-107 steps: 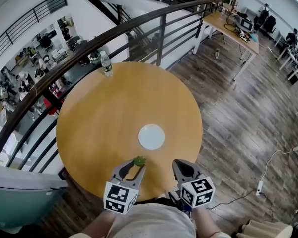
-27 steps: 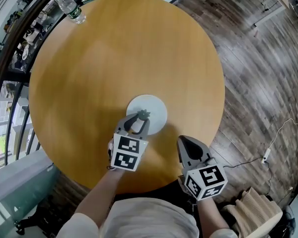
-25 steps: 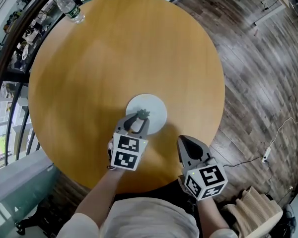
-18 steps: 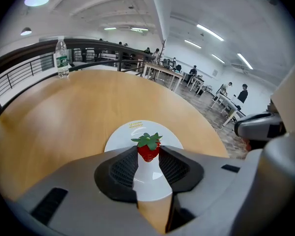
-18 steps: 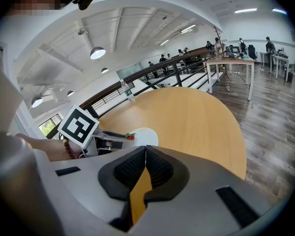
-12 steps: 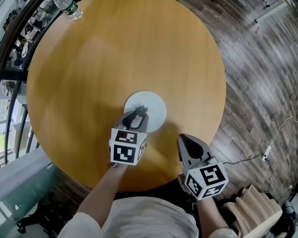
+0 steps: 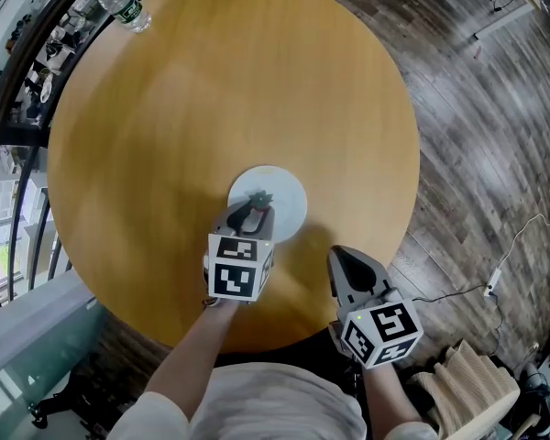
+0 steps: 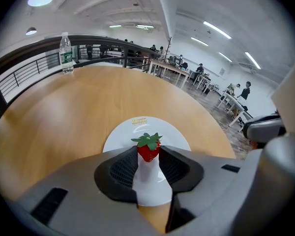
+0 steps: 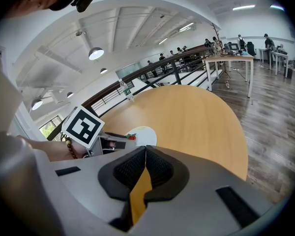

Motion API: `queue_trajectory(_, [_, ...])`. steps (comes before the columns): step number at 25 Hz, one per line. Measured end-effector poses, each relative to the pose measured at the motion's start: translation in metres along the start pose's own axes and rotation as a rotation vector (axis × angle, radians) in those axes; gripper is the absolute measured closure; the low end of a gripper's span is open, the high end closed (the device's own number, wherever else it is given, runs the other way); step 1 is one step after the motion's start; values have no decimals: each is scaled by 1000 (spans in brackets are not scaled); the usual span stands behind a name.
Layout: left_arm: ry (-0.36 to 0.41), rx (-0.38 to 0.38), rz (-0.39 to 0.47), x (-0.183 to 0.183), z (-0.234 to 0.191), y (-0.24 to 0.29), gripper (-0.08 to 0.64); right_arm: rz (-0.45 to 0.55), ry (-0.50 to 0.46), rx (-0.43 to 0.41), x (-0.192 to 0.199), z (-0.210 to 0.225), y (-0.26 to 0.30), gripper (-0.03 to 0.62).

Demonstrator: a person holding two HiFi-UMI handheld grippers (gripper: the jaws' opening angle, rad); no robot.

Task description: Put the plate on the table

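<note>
Toward the near edge of the round wooden bench (image 7: 211, 90), a little right of its middle: a white plate (image 7: 289, 200) lying flat on the wood, with a small yellow label (image 8: 139, 121) on its far part. Just over the plate's near rim, the left gripper (image 7: 250, 216), angled steeply down from the near side, jaws clenched on a small red strawberry (image 8: 148, 150) pinched at the very tips, green leaves up. Contact between berry and plate: cannot tell, with the fruit either resting on the near part of the plate or hanging just clear of it. Right of the plate and apart from it, above the bench's near rim: the right gripper (image 9: 145, 156), jaws pressed together with nothing between the pads and only bench wood visible through the slit below them. Marker cubes on both grippers turned up toward the head view. At the far left edge of the bench, well apart from the plate: a clear water bottle (image 7: 124, 9) with a green label, standing upright. Beyond that edge, a dark curved railing (image 8: 19, 58) with a lower floor behind it. Off to the right, dark plank flooring (image 7: 495, 108) with a pale cable (image 7: 532, 225) trailing across it. Far back in the gripper views, desks (image 9: 231, 59) and several people (image 8: 246, 89) in a bright open hall.
</note>
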State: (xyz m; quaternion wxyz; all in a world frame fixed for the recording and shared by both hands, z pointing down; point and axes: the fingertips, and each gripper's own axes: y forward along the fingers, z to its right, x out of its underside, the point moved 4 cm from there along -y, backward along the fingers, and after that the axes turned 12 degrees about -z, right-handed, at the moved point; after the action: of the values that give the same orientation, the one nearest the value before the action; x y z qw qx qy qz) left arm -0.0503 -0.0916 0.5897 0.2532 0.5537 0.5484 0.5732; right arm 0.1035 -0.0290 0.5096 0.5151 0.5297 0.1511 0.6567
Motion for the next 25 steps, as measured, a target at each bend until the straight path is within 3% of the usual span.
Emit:
queue_trajectory(9, [-10, -14, -15, 1, 2, 6, 413, -9, 8, -9, 3, 2, 2, 568])
queue_trajectory(25, [52, -5, -37, 0, 9, 8, 396, -19, 10, -18, 2, 3, 2, 568])
